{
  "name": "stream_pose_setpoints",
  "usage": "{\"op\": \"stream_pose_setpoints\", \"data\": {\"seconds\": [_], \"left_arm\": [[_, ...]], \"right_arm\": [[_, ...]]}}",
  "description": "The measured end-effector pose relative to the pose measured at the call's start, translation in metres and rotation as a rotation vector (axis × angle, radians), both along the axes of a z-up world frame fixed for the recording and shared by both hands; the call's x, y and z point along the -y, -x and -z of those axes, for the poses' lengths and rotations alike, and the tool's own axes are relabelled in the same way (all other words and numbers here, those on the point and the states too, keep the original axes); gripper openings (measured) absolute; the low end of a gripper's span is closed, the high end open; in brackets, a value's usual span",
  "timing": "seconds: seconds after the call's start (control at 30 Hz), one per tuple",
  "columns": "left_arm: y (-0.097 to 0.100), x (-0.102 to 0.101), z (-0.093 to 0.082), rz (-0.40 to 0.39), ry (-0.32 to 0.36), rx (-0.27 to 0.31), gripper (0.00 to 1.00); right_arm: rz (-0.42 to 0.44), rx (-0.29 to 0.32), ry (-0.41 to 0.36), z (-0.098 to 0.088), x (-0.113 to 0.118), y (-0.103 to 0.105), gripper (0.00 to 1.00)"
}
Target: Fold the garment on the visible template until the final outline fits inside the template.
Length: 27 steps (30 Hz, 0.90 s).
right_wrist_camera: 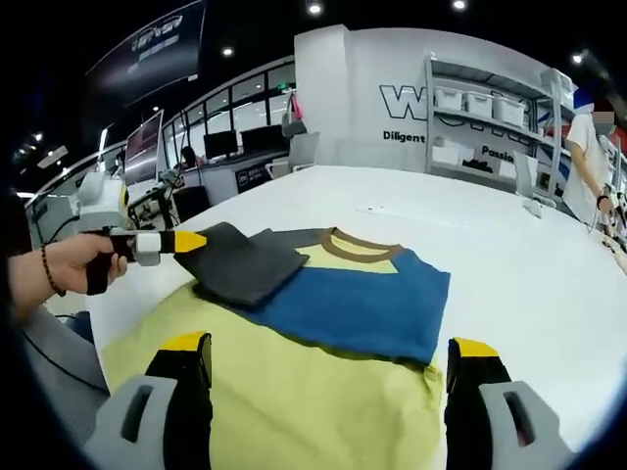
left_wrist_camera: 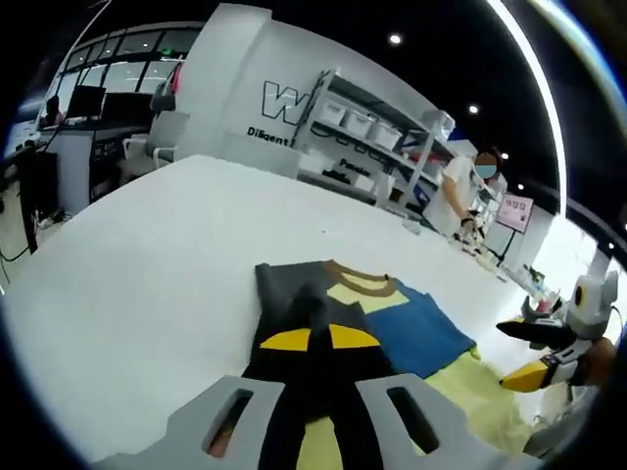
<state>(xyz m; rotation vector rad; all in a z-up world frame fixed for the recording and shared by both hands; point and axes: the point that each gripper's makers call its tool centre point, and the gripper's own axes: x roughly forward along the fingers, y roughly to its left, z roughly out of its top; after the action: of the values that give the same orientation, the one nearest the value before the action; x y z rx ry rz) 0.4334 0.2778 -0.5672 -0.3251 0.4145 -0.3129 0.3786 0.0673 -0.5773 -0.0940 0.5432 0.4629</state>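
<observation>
Lying at the centre of the right gripper view on the white table [right_wrist_camera: 509, 255], the garment [right_wrist_camera: 343, 304] has its dark sleeve [right_wrist_camera: 245, 264] folded inward, and the left gripper [right_wrist_camera: 191, 241] at centre-left pinches that sleeve's upper-left edge with jaws narrowed on the cloth. The right gripper [right_wrist_camera: 328, 367] hovers wide open over the yellow lower body, holding nothing. I cannot make out the template's outline, so one risk is that letting go carelessly drags the sleeve askew and spoils the final fit.
</observation>
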Motion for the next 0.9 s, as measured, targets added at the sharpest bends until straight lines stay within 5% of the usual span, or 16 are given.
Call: {"op": "stream_pose_setpoints", "data": {"seconds": [0.9], "left_arm": [[-0.027, 0.098, -0.057, 0.261, 0.076, 0.114, 0.0]], "right_arm": [[-0.004, 0.013, 0.012, -0.001, 0.0, 0.0, 0.99]]}}
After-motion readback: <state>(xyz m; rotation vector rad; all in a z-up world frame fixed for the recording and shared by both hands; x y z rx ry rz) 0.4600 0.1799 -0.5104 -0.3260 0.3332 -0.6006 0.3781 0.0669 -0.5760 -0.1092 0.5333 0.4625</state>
